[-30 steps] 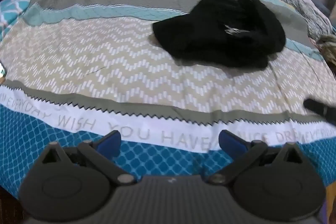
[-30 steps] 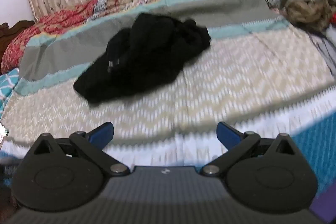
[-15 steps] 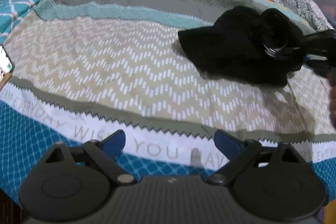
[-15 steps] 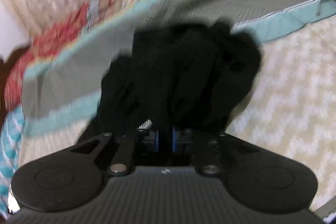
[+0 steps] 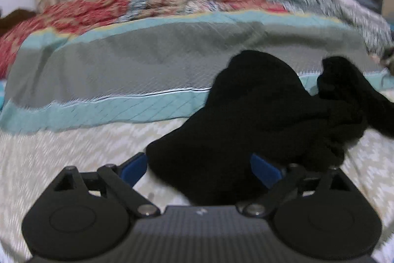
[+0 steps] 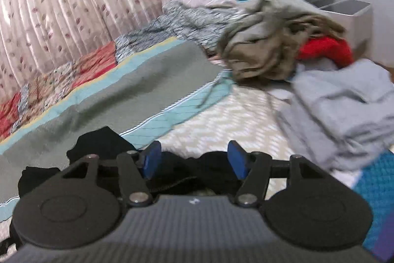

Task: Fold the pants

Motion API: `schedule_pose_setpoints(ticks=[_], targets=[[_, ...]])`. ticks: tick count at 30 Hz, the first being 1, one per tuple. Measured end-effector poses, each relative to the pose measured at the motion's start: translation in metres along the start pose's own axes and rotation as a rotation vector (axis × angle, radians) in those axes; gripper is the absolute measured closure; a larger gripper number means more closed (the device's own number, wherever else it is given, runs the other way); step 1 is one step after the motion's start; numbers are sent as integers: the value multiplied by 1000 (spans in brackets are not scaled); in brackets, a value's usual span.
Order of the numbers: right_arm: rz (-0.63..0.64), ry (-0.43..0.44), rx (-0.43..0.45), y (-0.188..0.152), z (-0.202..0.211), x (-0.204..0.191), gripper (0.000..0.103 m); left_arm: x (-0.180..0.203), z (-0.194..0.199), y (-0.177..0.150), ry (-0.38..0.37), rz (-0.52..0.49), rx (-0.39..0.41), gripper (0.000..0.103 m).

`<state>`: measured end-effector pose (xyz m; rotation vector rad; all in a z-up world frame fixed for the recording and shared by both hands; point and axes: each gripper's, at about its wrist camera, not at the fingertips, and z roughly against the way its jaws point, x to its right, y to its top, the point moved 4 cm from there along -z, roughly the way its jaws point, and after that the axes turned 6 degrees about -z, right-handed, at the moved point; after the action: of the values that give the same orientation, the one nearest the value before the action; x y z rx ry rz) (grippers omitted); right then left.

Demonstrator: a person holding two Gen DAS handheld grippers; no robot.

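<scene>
The black pants (image 5: 258,120) lie crumpled in a heap on the patterned bedspread (image 5: 123,70). My left gripper (image 5: 199,170) is open, its blue pads either side of the near left end of the heap, with cloth between them. In the right wrist view the pants (image 6: 103,142) lie under and just behind my right gripper (image 6: 194,159), which is open with black cloth below its pads.
A pile of other clothes lies at the bed's right: an olive garment (image 6: 266,46), a red one (image 6: 325,48) and grey folded cloth (image 6: 344,110). A curtain (image 6: 61,4) hangs behind the bed. A white bin (image 6: 349,14) stands at far right.
My left gripper moved forward to the pants' near end. My right gripper, shut on the pants half a second ago, has opened and swung to the right.
</scene>
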<state>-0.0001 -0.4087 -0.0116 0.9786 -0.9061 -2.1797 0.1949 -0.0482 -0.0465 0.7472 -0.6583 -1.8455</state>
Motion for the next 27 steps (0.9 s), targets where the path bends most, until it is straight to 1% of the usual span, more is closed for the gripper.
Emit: schedule_pose_setpoints(ticks=[1,2,3,4,5,6,8,10,12,14,17,19,20,22,23,24,25,27], targets=[[12,5,-7,-9,7,0,40,6,-13,3,1,-12,-32,33],[21,14,-14,-19,15,2,40,11,-25,4,-13,-18,-69,50],[24,28,-27,-29,22,1,40,15,-34,4,-32,-6,-107,87],[22,42,-50,-29,16,-6,40,16,-39,5,-42,26,-138,97],[25,64,-78,-35,17,-9,40,13,-38,4,-45,63,-145,97],[32,86,-110,-40,14,-17,40,12,-32,8,-43,86,-127,97],[60,148,-177,-54,7,-33,40,3,-6,20,-31,91,-36,97],[85,216,-240,-67,-1,-54,40,-14,28,33,-18,92,80,98],[89,274,-282,-78,-7,-77,40,-32,64,48,-56,133,168,98],[74,322,-306,-83,-10,-94,40,-47,98,60,-117,182,210,98],[67,387,-324,-85,-12,-119,40,-66,129,67,-159,233,251,98],[59,443,-350,-83,-13,-131,40,-77,156,69,-175,256,305,98],[67,472,-351,-81,-10,-138,38,-83,165,73,-174,260,331,98],[131,505,-310,-82,0,-150,31,-94,197,80,-170,268,403,98],[159,512,-290,-80,4,-154,25,-103,211,87,-171,267,442,98],[175,522,-273,-79,7,-158,21,-109,221,94,-168,259,474,98],[178,533,-264,-77,8,-160,20,-113,233,101,-150,242,504,98],[176,534,-269,-74,6,-165,20,-121,241,120,-66,203,552,98]])
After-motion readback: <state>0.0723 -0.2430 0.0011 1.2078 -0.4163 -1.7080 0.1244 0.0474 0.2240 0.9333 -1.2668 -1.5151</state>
